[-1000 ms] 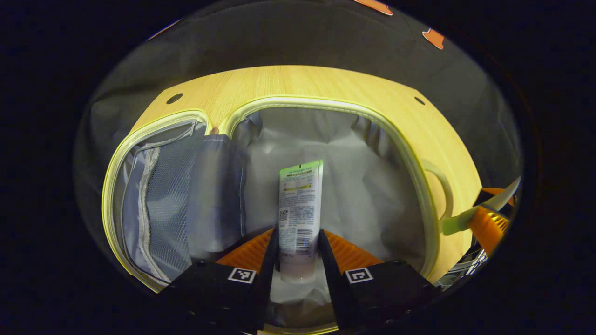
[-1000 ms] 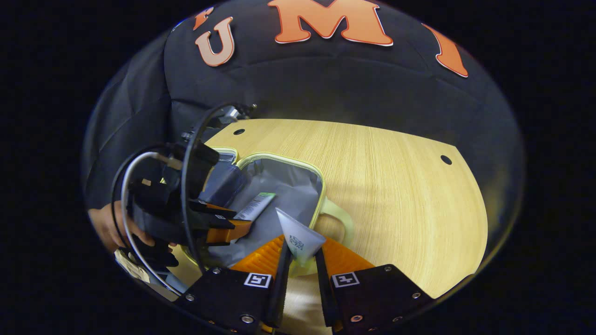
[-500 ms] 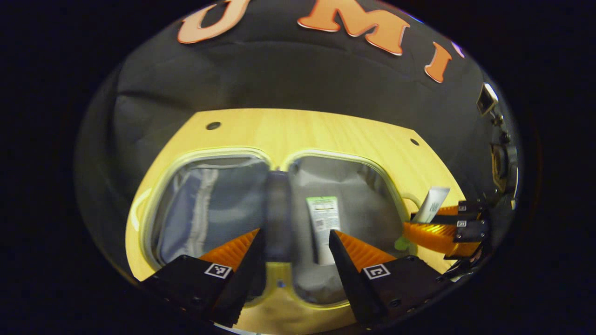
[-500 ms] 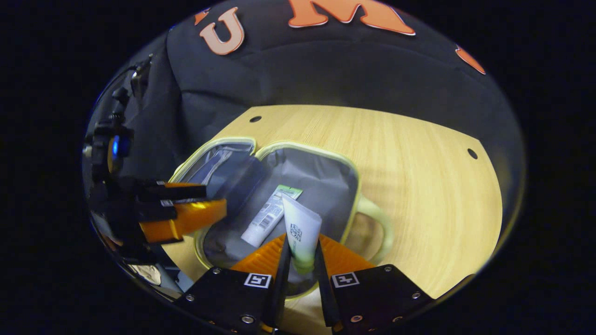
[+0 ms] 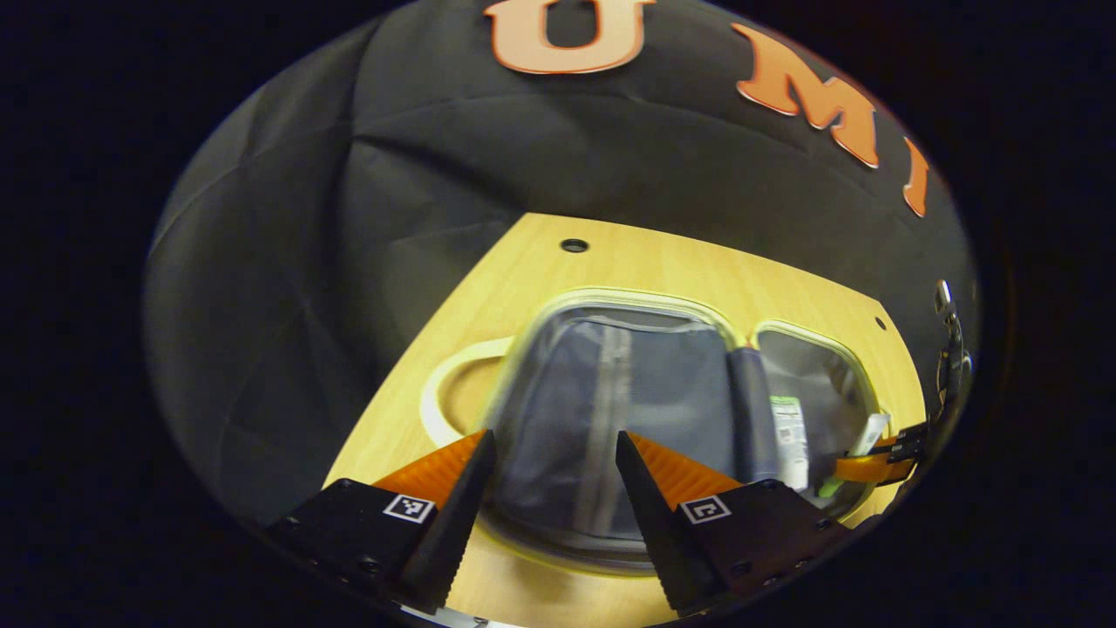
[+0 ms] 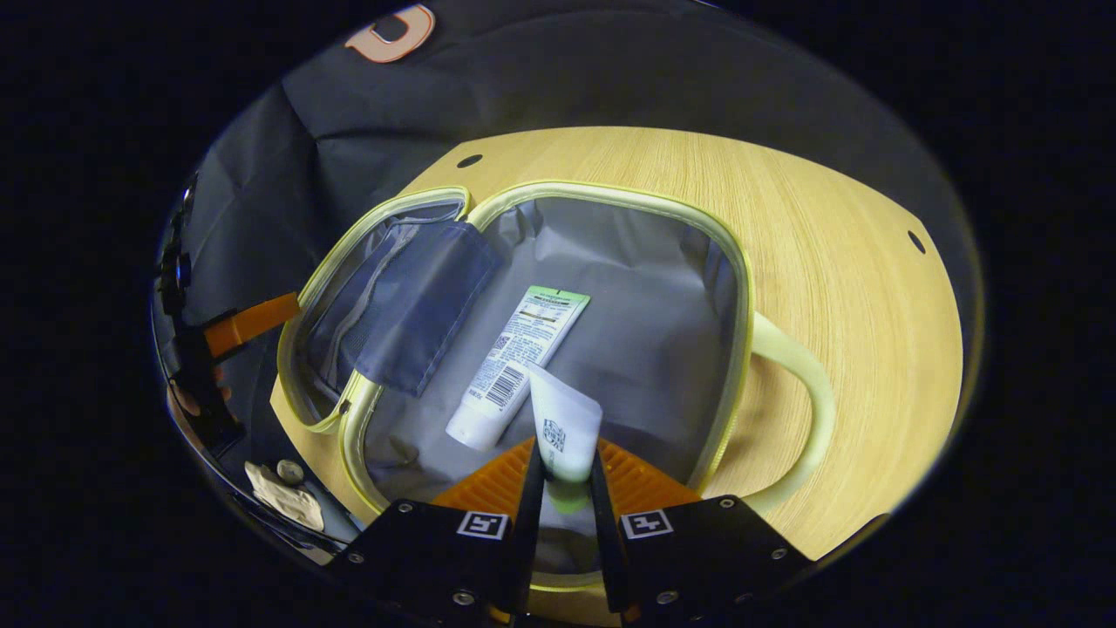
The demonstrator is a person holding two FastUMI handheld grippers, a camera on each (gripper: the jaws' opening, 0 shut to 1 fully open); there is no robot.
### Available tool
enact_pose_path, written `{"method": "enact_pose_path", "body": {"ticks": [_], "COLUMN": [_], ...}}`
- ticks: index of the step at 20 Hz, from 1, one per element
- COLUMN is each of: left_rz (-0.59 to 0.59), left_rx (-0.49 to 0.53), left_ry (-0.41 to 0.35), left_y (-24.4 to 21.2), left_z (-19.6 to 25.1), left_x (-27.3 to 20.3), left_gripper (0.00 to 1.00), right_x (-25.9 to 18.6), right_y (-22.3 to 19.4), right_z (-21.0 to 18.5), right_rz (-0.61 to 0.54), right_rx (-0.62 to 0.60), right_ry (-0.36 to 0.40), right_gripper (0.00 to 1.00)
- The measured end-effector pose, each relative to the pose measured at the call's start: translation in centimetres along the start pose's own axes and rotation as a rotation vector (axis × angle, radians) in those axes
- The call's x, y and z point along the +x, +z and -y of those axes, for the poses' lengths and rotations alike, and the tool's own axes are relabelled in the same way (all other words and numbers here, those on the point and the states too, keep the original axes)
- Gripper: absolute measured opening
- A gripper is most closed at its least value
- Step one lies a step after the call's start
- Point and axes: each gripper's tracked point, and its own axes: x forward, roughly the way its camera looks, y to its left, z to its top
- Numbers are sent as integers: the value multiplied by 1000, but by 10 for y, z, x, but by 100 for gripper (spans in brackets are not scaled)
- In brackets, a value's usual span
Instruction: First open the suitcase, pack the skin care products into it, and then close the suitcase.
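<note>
The right gripper (image 6: 565, 488) is clamped on a small white tube (image 6: 565, 427), both fingers pressing its lower end just above the pale green cap, and it holds the tube over the near part of the suitcase's open right half. Directly ahead of it, a longer white tube with a green crimped end (image 6: 516, 366) lies flat and diagonal on the grey lining, and the held tube's top overlaps it in the right gripper view, though I cannot tell whether they touch. The left gripper (image 5: 551, 475) has its fingers spread wide with nothing between them, hanging above the suitcase's (image 6: 741, 288) other half, the one with the zipped mesh pocket (image 5: 610, 410). The case lies opened flat on the wooden table (image 6: 854, 262), its pale green handle (image 6: 806, 392) sticking out to the side. The likely risk is a release from too high or too near the front rim: the tube could bounce off the lying tube, or tip over the zipper edge onto the table. A tube left across the rim would also foul the zipper when closing.
</note>
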Motion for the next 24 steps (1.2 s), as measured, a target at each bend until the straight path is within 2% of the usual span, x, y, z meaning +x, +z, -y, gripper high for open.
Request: {"method": "enact_pose_path", "body": {"ticks": [1, 2, 4, 6, 7, 8, 11, 12, 13, 14, 15, 16, 18, 19, 21, 22, 24], "left_rz": [4, 13, 1, 33, 94, 65, 80, 88, 106, 114, 88, 66, 2, -32, -85, -80, -84], "left_rx": [-19, -26, -68, -169, -201, -228, -358, -430, -519, -670, -767, -829, -869, -876, -843, -823, -741], "left_ry": [26, 80, 140, 94, 85, 71, 13, -3, -29, -96, -135, -157, -171, -185, -144, -149, -138], "left_y": [1, -2, -13, -11, 2, 0, 11, 16, 23, 33, 34, 27, 13, 8, -6, -4, -2], "left_z": [-16, -36, -65, -68, -70, -71, -76, -78, -80, -79, -78, -83, -85, -79, -80, -77, -78], "left_x": [4, 10, 21, 22, 23, 29, 30, 32, 33, 34, 37, 40, 57, 69, 75, 80, 67], "left_gripper": [87, 87, 87, 94, 95, 94, 94, 93, 91, 90, 90, 90, 91, 78, 51, 38, 12], "right_x": [4, 10, 15, 14, 11, 7, -9, -15, -23, -30, -40, -48, -64, -76, -96, -103, -112], "right_y": [1, 1, 3, 6, 5, 6, 13, 14, 17, 18, 19, 21, 23, 26, 31, 32, 32], "right_z": [-1, 2, 7, 5, 5, 4, 3, 5, 8, 11, 16, 20, 29, 36, 52, 57, 71], "right_rz": [-1, -9, -14, 4, 10, 19, 80, 97, 119, 131, 148, 164, 193, 215, 268, 286, 321], "right_rx": [13, 25, 40, 40, 39, 43, 37, 31, 27, 28, 33, 42, 75, 99, 124, 126, 119], "right_ry": [2, -15, -35, -40, -38, -32, -25, -29, -37, -42, -49, -55, -63, -67, -86, -93, -109], "right_gripper": [29, 33, 34, 35, 38, 42, 59, 60, 70, 72, 74, 75, 76, 76, 77, 77, 77]}}
